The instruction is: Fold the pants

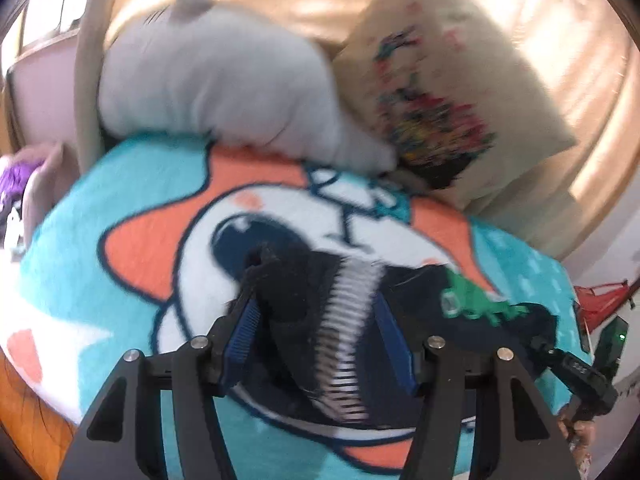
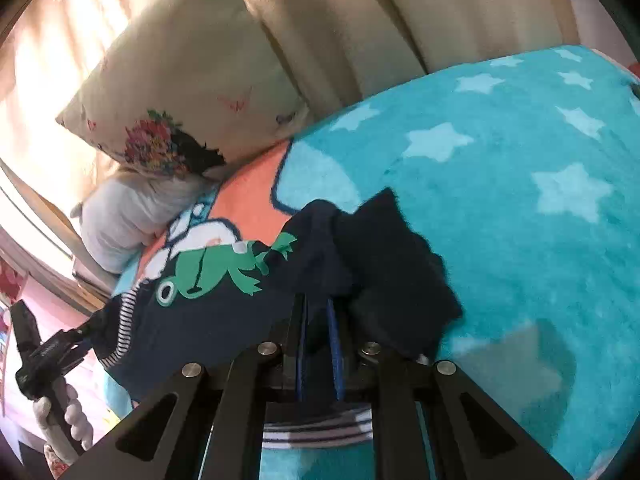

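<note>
Small dark navy pants (image 1: 304,300) with a striped waistband (image 1: 348,336) and a green frog print (image 2: 208,272) lie on a turquoise cartoon blanket (image 1: 132,168). My left gripper (image 1: 316,300) has its jaws wide apart around the waistband end, and dark fabric drapes over the left finger (image 1: 244,320). My right gripper (image 2: 316,308) is shut on the pants (image 2: 384,264) at the other end, with navy cloth bunched over its tips. The left gripper also shows at the far left of the right wrist view (image 2: 84,336), at the striped waistband.
A grey plush pillow (image 1: 216,92) and a cream floral cushion (image 1: 452,92) lean against the beige sofa back (image 2: 440,12) behind the blanket. The blanket with pale stars (image 2: 520,160) spreads to the right. A wooden edge (image 1: 24,412) shows at lower left.
</note>
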`<act>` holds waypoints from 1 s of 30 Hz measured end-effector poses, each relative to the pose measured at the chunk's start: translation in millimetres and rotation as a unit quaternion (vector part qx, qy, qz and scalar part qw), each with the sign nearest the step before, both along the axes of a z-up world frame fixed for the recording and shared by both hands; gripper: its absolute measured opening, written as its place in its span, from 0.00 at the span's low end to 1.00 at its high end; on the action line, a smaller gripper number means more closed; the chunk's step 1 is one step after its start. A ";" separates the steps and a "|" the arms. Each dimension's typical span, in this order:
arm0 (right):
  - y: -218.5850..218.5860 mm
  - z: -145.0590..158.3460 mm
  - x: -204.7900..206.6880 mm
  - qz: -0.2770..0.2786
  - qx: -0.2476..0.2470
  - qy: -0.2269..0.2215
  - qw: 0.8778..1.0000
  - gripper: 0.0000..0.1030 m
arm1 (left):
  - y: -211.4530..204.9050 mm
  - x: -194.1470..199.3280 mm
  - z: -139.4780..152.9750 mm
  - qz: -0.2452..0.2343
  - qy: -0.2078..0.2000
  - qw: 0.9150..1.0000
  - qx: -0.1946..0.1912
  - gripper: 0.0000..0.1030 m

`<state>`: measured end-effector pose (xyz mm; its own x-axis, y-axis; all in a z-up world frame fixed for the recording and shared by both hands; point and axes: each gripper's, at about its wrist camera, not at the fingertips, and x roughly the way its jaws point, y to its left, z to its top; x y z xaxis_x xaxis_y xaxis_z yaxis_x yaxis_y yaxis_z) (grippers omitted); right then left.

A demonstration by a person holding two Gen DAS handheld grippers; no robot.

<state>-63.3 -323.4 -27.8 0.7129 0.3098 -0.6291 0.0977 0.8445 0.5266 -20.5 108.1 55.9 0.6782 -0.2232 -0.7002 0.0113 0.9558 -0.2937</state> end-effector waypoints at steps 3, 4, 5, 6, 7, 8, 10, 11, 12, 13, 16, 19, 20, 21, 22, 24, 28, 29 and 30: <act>-3.1 11.9 -15.2 -0.021 -0.018 -0.018 0.999 0.10 | -25.5 6.7 12.8 -0.032 -0.009 0.999 0.020 0.58; -3.0 14.3 -17.1 -0.025 -0.021 -0.022 0.999 0.11 | -36.9 12.1 14.7 -0.047 -0.009 0.999 0.025 0.58; -3.2 15.7 -19.7 -0.028 -0.018 -0.027 0.999 0.12 | -46.9 16.2 14.8 -0.061 -0.006 0.998 0.027 0.58; -6.6 16.3 -24.1 -0.032 -0.017 -0.029 0.999 0.16 | -55.0 20.4 14.4 -0.071 -0.004 0.997 0.028 0.58; -9.8 16.5 -28.4 -0.036 -0.016 -0.030 0.999 0.18 | -66.3 25.0 13.2 -0.087 0.001 0.996 0.030 0.58; -12.6 17.0 -31.8 -0.039 -0.012 -0.032 0.999 0.18 | -80.9 31.7 10.2 -0.105 0.010 0.994 0.031 0.58; -17.6 18.6 -38.3 -0.044 -0.008 -0.037 0.998 0.21 | -109.7 37.7 3.6 -0.138 0.026 0.990 0.029 0.58; -19.5 19.5 -40.5 -0.046 -0.011 -0.038 0.998 0.25 | -127.3 41.9 0.5 -0.160 0.035 0.986 0.027 0.58; -20.9 20.5 -42.5 -0.052 -0.022 -0.036 0.998 0.44 | -140.6 43.3 -1.5 -0.176 0.039 0.983 0.028 0.58; -21.4 20.9 -43.1 -0.057 -0.032 -0.037 0.997 0.60 | -158.4 46.2 -3.3 -0.196 0.041 0.979 0.030 0.58; -27.7 16.9 -42.0 -0.060 -0.029 -0.034 0.997 0.62 | -197.8 51.8 -5.4 -0.227 0.038 0.972 0.043 0.58; -26.5 7.0 -32.8 -0.036 -0.015 -0.016 0.999 0.62 | -234.3 64.9 -9.8 -0.263 0.050 0.963 0.030 0.58; -23.6 2.7 -30.1 -0.031 -0.019 -0.011 0.999 0.62 | -246.4 70.7 -11.9 -0.272 0.060 0.960 0.024 0.58; -21.2 -0.4 -28.4 -0.027 -0.020 -0.008 0.999 0.62 | -258.5 75.6 -13.6 -0.286 0.069 0.956 0.017 0.58; -18.1 -4.2 -26.4 -0.020 -0.018 -0.006 1.000 0.62 | -270.0 80.4 -15.8 -0.299 0.077 0.951 0.013 0.58; -12.7 -7.9 -25.2 -0.012 -0.020 -0.009 1.000 0.62 | -291.8 89.0 -19.8 -0.316 0.086 0.945 0.014 0.58; -2.2 -8.8 -22.2 0.000 -0.032 -0.024 0.999 0.63 | -330.6 98.1 -35.9 -0.365 0.121 0.923 0.006 0.58; 0.0 -9.7 -20.9 0.001 -0.039 -0.025 0.999 0.62 | -338.0 98.6 -41.1 -0.373 0.130 0.919 0.004 0.58; 1.2 -10.1 -20.4 0.002 -0.044 -0.026 0.999 0.57 | -343.6 98.9 -45.4 -0.380 0.138 0.914 0.006 0.58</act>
